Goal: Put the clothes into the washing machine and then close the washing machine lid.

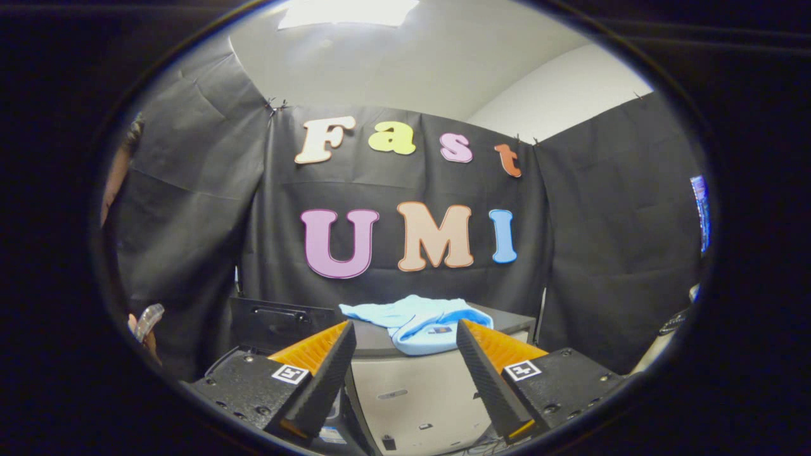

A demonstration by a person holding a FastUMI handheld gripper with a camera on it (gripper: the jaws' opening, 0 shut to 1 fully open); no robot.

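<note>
Two fingers of gripper (405, 364) spread wide apart, nothing between them, nothing touched. Light blue garment (418, 323) lying crumpled on dark top of a white cabinet-like unit (412, 392), beyond the fingertips and roughly centred in the gap between them. Garment edge hanging slightly over the unit's front. Dark raised panel with handle, apparently washing machine lid (279, 323), standing open behind the left finger, just beside the garment's surface. Black cloth wall (190, 221) behind all.

No legible writing; square coded markers (290, 373) sit on the wide-spread jaws.
</note>
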